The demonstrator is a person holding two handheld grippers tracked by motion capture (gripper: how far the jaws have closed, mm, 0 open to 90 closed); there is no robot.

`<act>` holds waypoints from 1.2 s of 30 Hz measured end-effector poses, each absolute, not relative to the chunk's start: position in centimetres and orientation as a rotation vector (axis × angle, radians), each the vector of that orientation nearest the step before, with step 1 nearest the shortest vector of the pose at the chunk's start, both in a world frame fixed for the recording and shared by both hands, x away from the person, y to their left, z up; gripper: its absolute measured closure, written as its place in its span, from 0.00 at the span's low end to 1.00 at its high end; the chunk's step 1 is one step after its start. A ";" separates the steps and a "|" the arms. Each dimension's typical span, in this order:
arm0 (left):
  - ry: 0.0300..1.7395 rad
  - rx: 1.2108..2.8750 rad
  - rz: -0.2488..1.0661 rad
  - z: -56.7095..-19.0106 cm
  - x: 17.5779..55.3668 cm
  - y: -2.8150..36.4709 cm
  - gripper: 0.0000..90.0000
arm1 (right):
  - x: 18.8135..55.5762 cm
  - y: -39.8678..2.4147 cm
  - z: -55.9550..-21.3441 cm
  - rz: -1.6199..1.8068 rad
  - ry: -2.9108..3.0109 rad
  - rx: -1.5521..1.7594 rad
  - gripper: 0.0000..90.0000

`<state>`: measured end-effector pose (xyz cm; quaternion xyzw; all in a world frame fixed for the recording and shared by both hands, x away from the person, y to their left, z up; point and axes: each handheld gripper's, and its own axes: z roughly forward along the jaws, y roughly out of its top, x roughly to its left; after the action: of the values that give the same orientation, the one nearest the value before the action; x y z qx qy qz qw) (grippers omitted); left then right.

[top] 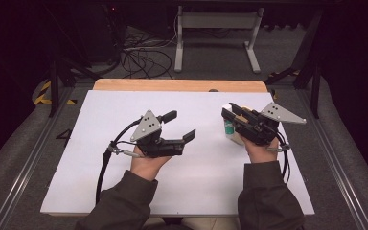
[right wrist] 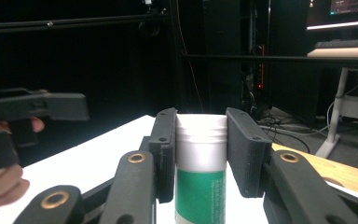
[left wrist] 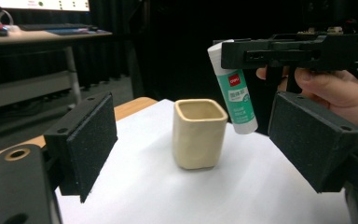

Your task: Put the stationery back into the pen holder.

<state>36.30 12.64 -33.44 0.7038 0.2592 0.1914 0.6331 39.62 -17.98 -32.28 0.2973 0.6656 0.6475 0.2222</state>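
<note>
Your right gripper [top: 230, 116] is clamped on a white glue stick with a green label [right wrist: 200, 158]: in the right gripper view the two black pads press on either side of its white cap, and the green band shows just below them. In the left gripper view that glue stick [left wrist: 232, 91] hangs tilted in the air, its lower end beside and slightly behind a cream ceramic square cup [left wrist: 199, 133], close to the cup's rim but not inside it. The cup stands upright on the white tabletop [top: 124, 105], its mouth open and facing up. Your left gripper [top: 181, 126] holds nothing; its jaws stand well apart, and in its own view the cup sits between the two pads but farther off, clear of both.
</note>
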 end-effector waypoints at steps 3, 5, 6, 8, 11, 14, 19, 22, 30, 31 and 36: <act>0.590 1.609 0.407 -33.7 36.8 11.9 0.21 | 39.4 -18.0 -32.1 1.799 1.831 0.807 0.73; 0.588 1.611 0.389 -33.9 37.1 11.4 0.22 | 39.3 -18.0 -31.9 1.803 1.826 0.799 0.73; 0.588 1.612 0.381 -34.0 37.2 11.1 0.22 | 39.3 -18.0 -31.9 1.803 1.825 0.795 0.73; 0.585 1.613 0.366 -34.3 37.5 10.6 0.22 | 39.2 -18.1 -31.8 1.809 1.817 0.790 0.73; 0.585 1.619 0.348 -34.5 37.9 9.7 0.23 | 39.1 -18.2 -31.7 1.812 1.811 0.782 0.73; 0.578 1.617 0.327 -34.7 38.3 8.8 0.24 | 38.9 -18.2 -31.5 1.819 1.803 0.775 0.73; 0.567 1.621 0.276 -34.8 38.9 7.6 0.26 | 38.7 -18.4 -31.3 1.825 1.791 0.765 0.73; 0.557 1.629 0.257 -34.8 39.2 6.8 0.28 | 38.7 -18.5 -31.3 1.829 1.782 0.764 0.73; 0.541 1.632 0.194 -35.0 39.7 5.1 0.37 | 38.7 -18.4 -31.3 1.819 1.780 0.756 0.73; 0.543 1.630 0.185 -35.1 39.8 4.9 0.38 | 38.7 -18.4 -31.3 1.821 1.779 0.754 0.73; 0.550 1.622 0.157 -35.2 40.1 4.3 0.41 | 38.6 -18.4 -31.3 1.826 1.776 0.748 0.73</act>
<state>40.10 4.30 -35.19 0.7145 0.2425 0.0692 0.6526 38.58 -18.40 -31.28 0.2733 0.6493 0.6676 0.2409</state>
